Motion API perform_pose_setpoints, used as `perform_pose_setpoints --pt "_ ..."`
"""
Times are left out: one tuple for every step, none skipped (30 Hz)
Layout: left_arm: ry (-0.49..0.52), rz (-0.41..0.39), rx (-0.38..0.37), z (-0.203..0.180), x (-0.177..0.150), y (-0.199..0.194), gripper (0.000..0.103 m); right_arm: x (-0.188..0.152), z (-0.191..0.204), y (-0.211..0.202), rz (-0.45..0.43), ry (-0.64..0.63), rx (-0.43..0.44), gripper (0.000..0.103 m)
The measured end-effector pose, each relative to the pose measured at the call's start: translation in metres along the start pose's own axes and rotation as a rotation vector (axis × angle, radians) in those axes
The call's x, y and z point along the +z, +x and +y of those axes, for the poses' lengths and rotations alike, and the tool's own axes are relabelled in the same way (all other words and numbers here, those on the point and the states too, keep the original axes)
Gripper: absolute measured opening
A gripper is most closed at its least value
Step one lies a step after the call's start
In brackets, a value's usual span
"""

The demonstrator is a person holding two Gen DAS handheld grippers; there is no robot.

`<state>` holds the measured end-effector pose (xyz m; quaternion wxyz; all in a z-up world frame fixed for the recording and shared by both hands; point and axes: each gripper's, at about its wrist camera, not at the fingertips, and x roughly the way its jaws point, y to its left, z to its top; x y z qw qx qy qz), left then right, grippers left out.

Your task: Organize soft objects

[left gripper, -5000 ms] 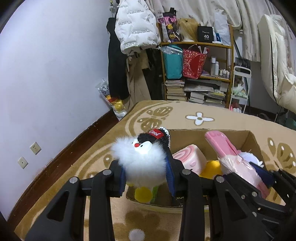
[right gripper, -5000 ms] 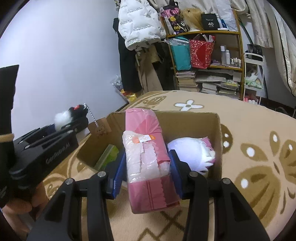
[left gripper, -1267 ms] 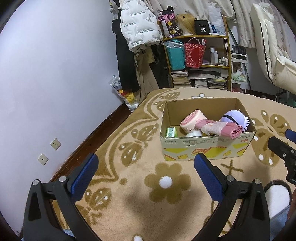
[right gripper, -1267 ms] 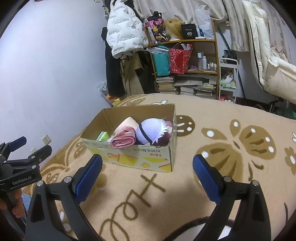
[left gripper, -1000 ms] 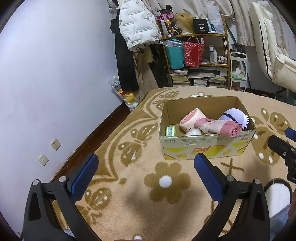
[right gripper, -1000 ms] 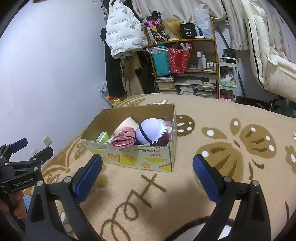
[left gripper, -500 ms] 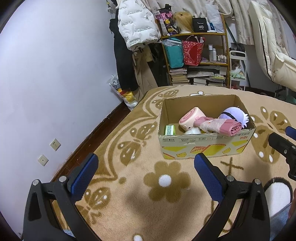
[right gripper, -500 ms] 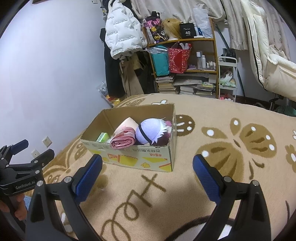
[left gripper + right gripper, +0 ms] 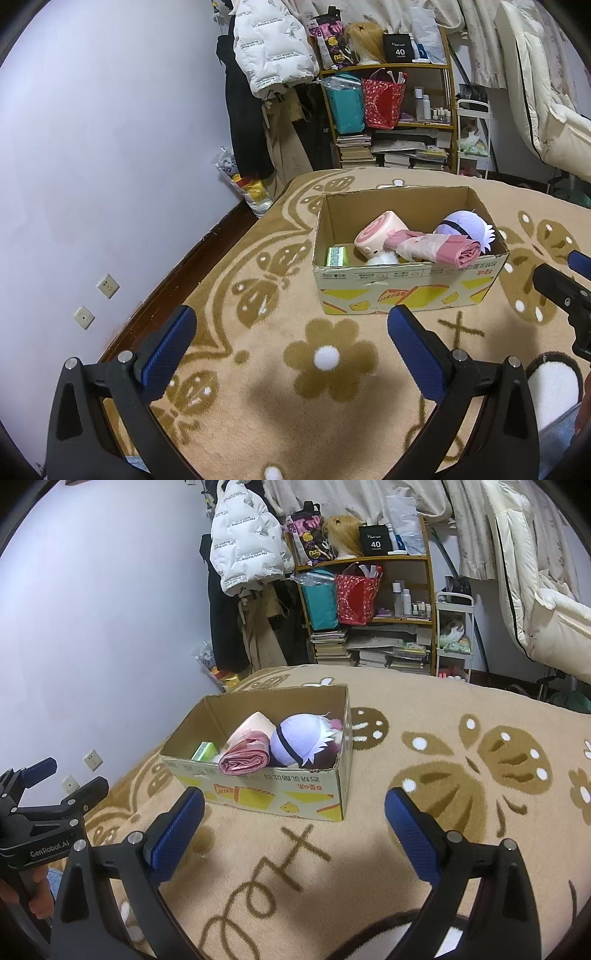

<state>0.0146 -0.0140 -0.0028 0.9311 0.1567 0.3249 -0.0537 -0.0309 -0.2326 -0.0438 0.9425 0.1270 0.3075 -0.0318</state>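
A cardboard box stands on the tan carpet, also in the right wrist view. Inside lie a pink roll-shaped plush, a rolled pink package, a lavender plush head and a green pack. A bit of white fluff shows under the roll. My left gripper is open and empty, held back from the box. My right gripper is open and empty too, in front of the box's near wall.
A wooden shelf with bags, books and bottles stands at the back. Coats and a white jacket hang beside it. The lilac wall runs along the left. A slipper shows at bottom right.
Five seconds ago each gripper held a soft object over the box; both are now open, empty and pulled back. Over the last second, little has moved.
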Motion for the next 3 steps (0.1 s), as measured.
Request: perform_pose_setpoints --pt "0.0 0.002 0.0 -0.0002 -0.0002 0.0005 0.102 -0.0002 0.0 0.0001 0.001 0.0 -0.001 0.102" --pt "0.0 0.003 0.001 0.0 -0.0004 0.0003 0.102 -0.0006 0.0 0.0001 0.001 0.0 -0.001 0.102" --pt "-0.001 0.004 0.002 0.0 -0.0004 0.0005 0.102 0.0001 -0.0001 -0.0002 0.0 -0.001 -0.001 0.102"
